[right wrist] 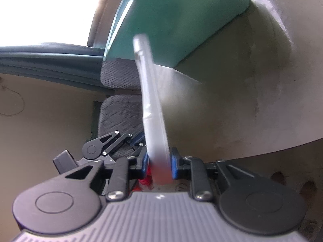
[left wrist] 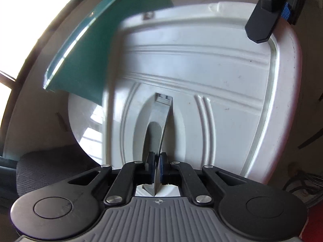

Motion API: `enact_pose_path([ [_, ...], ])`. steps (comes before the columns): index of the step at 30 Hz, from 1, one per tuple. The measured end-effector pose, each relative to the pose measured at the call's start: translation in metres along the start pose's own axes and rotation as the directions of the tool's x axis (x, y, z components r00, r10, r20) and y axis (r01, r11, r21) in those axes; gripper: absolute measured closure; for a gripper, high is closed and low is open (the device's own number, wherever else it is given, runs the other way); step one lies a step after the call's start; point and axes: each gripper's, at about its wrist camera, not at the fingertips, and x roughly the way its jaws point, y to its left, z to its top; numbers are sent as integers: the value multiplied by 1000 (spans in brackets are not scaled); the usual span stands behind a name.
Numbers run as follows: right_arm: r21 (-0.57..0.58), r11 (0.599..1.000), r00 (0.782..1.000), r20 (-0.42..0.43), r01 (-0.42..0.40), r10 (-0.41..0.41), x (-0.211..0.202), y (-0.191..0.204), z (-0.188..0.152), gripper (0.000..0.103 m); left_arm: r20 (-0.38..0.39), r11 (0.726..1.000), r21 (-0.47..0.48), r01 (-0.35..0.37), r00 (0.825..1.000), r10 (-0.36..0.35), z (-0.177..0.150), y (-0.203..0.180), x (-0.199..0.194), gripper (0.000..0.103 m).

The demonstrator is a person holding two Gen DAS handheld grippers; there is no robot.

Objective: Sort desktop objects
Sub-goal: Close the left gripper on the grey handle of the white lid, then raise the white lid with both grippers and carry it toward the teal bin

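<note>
A large white plastic lid (left wrist: 212, 80) with moulded ribs fills the left wrist view, held up off the table. My left gripper (left wrist: 157, 161) is shut on the thin grey handle tab (left wrist: 161, 117) that stands out from the lid's middle. At the lid's far right corner a black finger (left wrist: 260, 26) of my right gripper sits over the rim. In the right wrist view the same lid (right wrist: 153, 111) appears edge-on and blurred, with my right gripper (right wrist: 159, 161) shut on its rim. The left gripper (right wrist: 139, 141) shows just left of the lid there.
A green mat (right wrist: 171, 20) lies on the beige table (right wrist: 262, 80) behind the lid; the green mat (left wrist: 97, 40) also shows at the upper left of the left wrist view. A grey fabric chair (right wrist: 119, 109) stands to the left. Bright windows lie beyond.
</note>
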Motion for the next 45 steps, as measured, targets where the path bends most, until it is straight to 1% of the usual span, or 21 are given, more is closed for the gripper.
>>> enact_pose_path([
  [6, -35, 999, 1000, 16, -14, 14, -16, 10, -4, 82, -1, 999, 16, -33, 999, 33, 4, -18, -24, 98],
  [9, -35, 997, 998, 11, -63, 64, -23, 14, -7, 83, 3, 998, 37, -57, 998, 57, 7, -26, -39, 98],
  [11, -45, 996, 997, 6, -80, 80, -28, 17, -9, 83, 4, 997, 40, -64, 998, 64, 5, -34, -51, 98],
  [13, -51, 994, 995, 5, -97, 98, -34, 19, -11, 83, 4, 996, 42, -76, 997, 76, -6, -33, -62, 98],
  [22, -127, 981, 989, -7, -144, 144, -59, 38, -18, 84, 5, 991, -3, -137, 991, 137, -18, -63, -110, 98],
  [24, -143, 978, 988, -8, -152, 153, -64, 41, -19, 84, 6, 988, -1, -153, 988, 153, -17, -72, -120, 98],
  [25, -151, 976, 988, -9, -156, 157, -66, 43, -19, 84, 7, 987, 0, -163, 987, 163, -19, -74, -131, 98],
  [29, -189, 967, 985, -7, -169, 171, -82, 51, -21, 84, 14, 981, -3, -195, 981, 195, -16, -89, -170, 98],
  [31, -206, 963, 984, -7, -174, 176, -90, 54, -21, 84, 16, 977, -2, -213, 977, 213, -14, -96, -181, 98],
  [33, -223, 959, 984, -6, -175, 178, -79, 52, -9, 84, 20, 973, -1, -229, 973, 229, -2, -92, -185, 98],
  [37, -244, 952, 981, -5, -187, 192, -92, 52, -10, 84, 28, 969, -5, -245, 969, 245, 4, -108, -206, 98],
  [40, -246, 949, 980, -14, -198, 200, -102, 51, -23, 84, 23, 968, -7, -250, 968, 250, 8, -113, -207, 98],
  [45, -245, 946, 977, -29, -213, 212, -113, 50, -38, 84, 14, 967, -10, -255, 967, 255, 8, -143, -226, 98],
])
